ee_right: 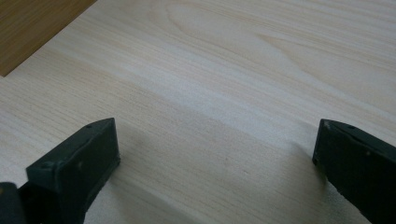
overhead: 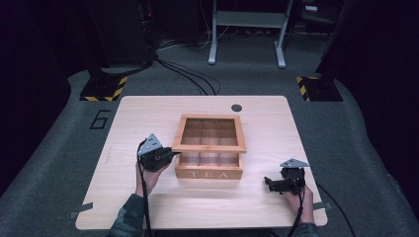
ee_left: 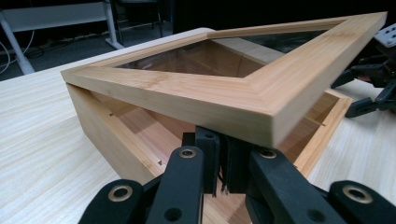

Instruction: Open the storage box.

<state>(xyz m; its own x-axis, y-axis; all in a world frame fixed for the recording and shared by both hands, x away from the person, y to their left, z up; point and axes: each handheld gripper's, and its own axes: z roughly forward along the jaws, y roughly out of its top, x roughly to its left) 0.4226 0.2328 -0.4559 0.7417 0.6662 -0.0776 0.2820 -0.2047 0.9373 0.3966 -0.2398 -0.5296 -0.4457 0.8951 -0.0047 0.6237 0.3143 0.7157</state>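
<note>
A wooden tea box (overhead: 209,173) marked TEA stands mid-table, divided into several compartments. Its glass-paned lid (overhead: 209,147) is tilted up at the front and hangs above the base. My left gripper (overhead: 174,154) is at the lid's front left corner. In the left gripper view its jaws (ee_left: 223,140) are shut together under that corner of the lid (ee_left: 224,95), with nothing between them, and the box base (ee_left: 102,135) lies below. My right gripper (overhead: 269,183) hovers open over bare table (ee_right: 215,70) to the right of the box, fingers (ee_right: 88,149) wide apart and empty.
A dark round grommet (overhead: 236,107) sits near the table's far edge. Light wood tabletop (overhead: 138,123) surrounds the box. A corner of the box (ee_right: 32,28) shows in the right gripper view. Beyond the table are cables, a white desk frame (overhead: 247,29) and striped stand bases (overhead: 104,89).
</note>
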